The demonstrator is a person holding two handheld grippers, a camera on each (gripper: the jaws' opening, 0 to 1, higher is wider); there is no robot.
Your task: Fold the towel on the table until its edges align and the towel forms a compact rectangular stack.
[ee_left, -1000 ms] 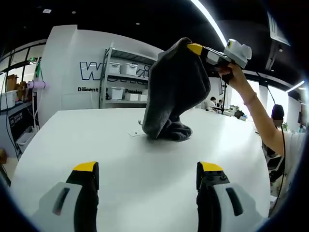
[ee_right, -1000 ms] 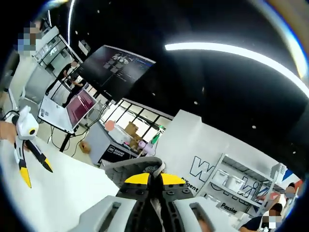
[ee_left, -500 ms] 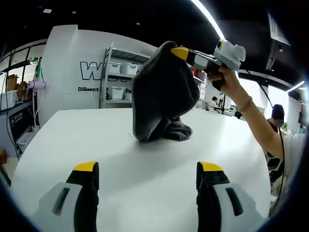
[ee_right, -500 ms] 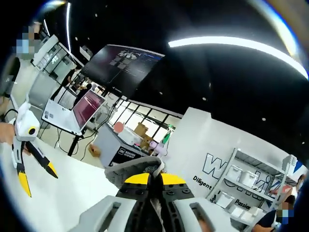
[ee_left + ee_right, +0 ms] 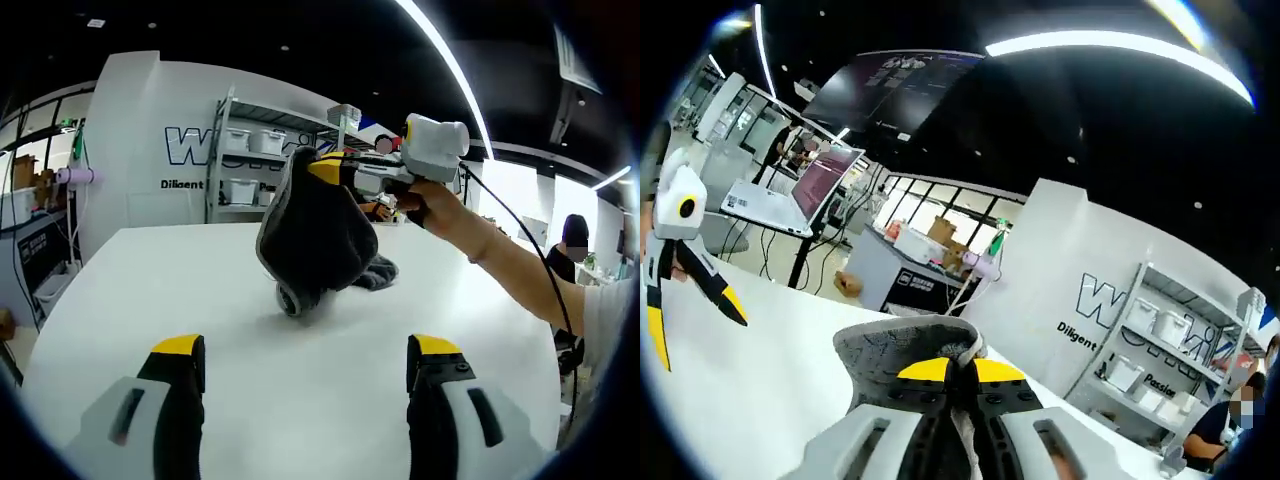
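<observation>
A dark grey towel (image 5: 315, 240) hangs in a bunch over the white table (image 5: 200, 290), its lower end resting on the tabletop. My right gripper (image 5: 325, 168) comes in from the right and is shut on the towel's top edge. In the right gripper view the yellow-tipped jaws of that gripper (image 5: 959, 371) are pressed together on a grey fold of the towel (image 5: 902, 345). My left gripper (image 5: 305, 362) stands open low over the near part of the table, a good way short of the towel. It also shows at the left as the left gripper (image 5: 685, 315), jaws spread.
A metal shelf rack (image 5: 245, 160) with white bins stands against the white wall behind the table. A person's arm (image 5: 510, 265) reaches in from the right. Desks and monitors (image 5: 790, 190) fill the room beyond the table's far side.
My right gripper has carried the towel's top edge down and to the left, closer to the table. The hanging bunch has lowered and rolled up on the tabletop. My left gripper has stayed still.
</observation>
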